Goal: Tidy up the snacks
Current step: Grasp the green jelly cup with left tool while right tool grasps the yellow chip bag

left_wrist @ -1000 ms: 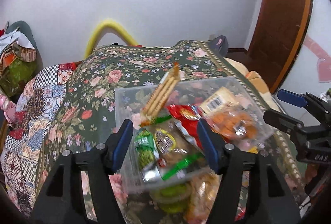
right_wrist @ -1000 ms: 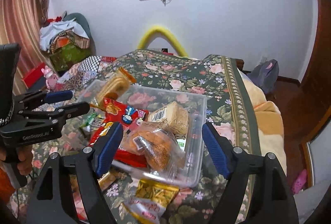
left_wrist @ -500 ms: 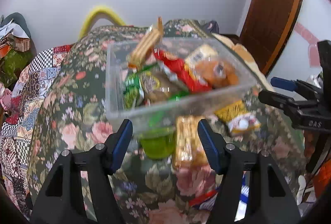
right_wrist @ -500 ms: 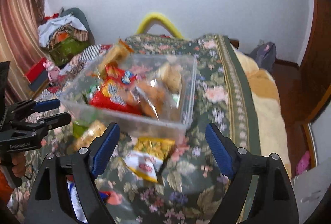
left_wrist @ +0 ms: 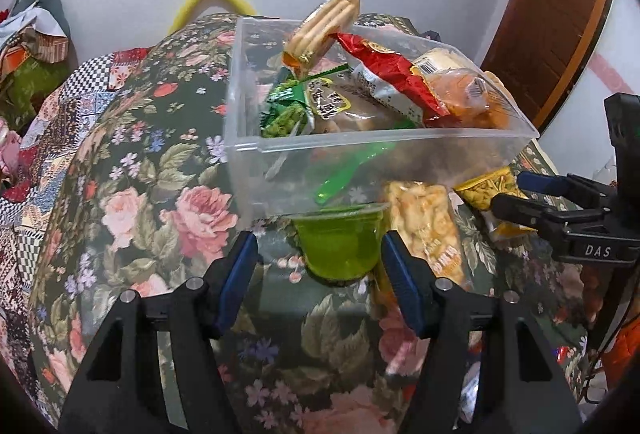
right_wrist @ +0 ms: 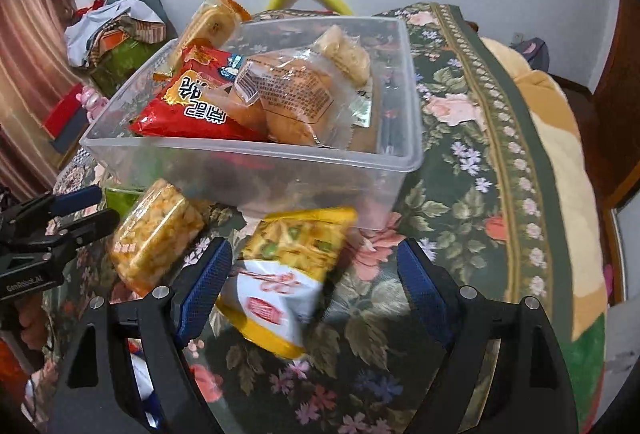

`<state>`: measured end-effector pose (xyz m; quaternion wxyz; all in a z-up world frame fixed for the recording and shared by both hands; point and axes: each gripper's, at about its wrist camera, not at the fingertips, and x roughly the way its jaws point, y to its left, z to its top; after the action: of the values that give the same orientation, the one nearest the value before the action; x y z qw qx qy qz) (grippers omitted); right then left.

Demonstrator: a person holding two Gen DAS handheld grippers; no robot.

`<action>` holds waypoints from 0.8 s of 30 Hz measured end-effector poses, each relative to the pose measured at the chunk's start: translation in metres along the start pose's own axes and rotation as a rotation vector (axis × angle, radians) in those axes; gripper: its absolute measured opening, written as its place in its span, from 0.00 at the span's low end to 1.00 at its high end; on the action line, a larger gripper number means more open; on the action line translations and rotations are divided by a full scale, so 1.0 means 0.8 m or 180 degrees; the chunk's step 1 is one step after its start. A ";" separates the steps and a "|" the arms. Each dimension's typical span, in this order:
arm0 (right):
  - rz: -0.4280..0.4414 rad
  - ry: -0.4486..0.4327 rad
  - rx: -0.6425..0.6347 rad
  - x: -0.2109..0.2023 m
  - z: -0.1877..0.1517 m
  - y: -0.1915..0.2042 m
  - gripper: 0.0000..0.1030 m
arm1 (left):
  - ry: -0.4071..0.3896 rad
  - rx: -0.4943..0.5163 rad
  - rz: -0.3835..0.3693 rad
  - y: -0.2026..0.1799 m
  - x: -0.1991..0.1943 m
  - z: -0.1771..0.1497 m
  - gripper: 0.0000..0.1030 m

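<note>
A clear plastic box (left_wrist: 360, 139) (right_wrist: 248, 149) stands on the floral bedspread, filled with snack packs: a tall biscuit sleeve (left_wrist: 324, 23), a red bag (right_wrist: 192, 109) and wrapped buns (right_wrist: 292, 97). In front of the box lie a green jelly cup (left_wrist: 344, 258), an orange cracker pack (left_wrist: 432, 230) (right_wrist: 156, 234) and a yellow-and-white bag (right_wrist: 288, 274). My left gripper (left_wrist: 319, 240) (right_wrist: 106, 203) is open, and the jelly cup sits between its fingertips untouched. Open too, my right gripper (right_wrist: 314, 246) (left_wrist: 512, 189) hangs over the yellow-and-white bag without pressing it.
The floral bedspread (right_wrist: 460, 173) drops off at the right toward a tan blanket. A patchwork quilt (left_wrist: 48, 113) and a heap of clothes (right_wrist: 116, 29) lie to the left. More packets (right_wrist: 140, 374) sit near the front edge. A wooden door (left_wrist: 560, 13) stands at the right.
Both grippers have sunk toward the bed, so the box now sits higher in both views. The loose snacks in front of it have come between the fingers. The right jaws stand slightly wider.
</note>
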<state>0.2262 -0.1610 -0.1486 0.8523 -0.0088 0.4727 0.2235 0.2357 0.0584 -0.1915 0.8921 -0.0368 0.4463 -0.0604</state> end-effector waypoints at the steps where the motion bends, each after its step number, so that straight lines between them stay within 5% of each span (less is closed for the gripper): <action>1: 0.0023 0.0004 0.0014 0.000 -0.002 0.001 0.80 | 0.0011 0.0005 -0.0009 -0.002 0.005 0.001 0.61; 5: 0.0061 0.0049 0.0045 0.006 -0.003 0.004 0.78 | 0.0084 -0.0052 -0.0075 -0.005 0.025 0.006 0.51; 10: 0.0078 0.0077 -0.0001 0.009 -0.010 0.008 0.59 | 0.0052 -0.0119 -0.0142 -0.005 0.033 0.005 0.47; 12: 0.0070 0.0096 -0.0055 0.008 -0.013 0.012 0.43 | 0.0023 -0.0111 -0.0157 -0.004 0.031 0.003 0.47; 24: 0.0111 -0.0023 -0.0037 -0.024 -0.030 0.010 0.34 | -0.0132 -0.0116 -0.0178 -0.007 -0.023 -0.010 0.46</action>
<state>0.1952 -0.1666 -0.1444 0.8500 -0.0047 0.4684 0.2411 0.2182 0.0551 -0.1811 0.8983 -0.0668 0.4275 -0.0763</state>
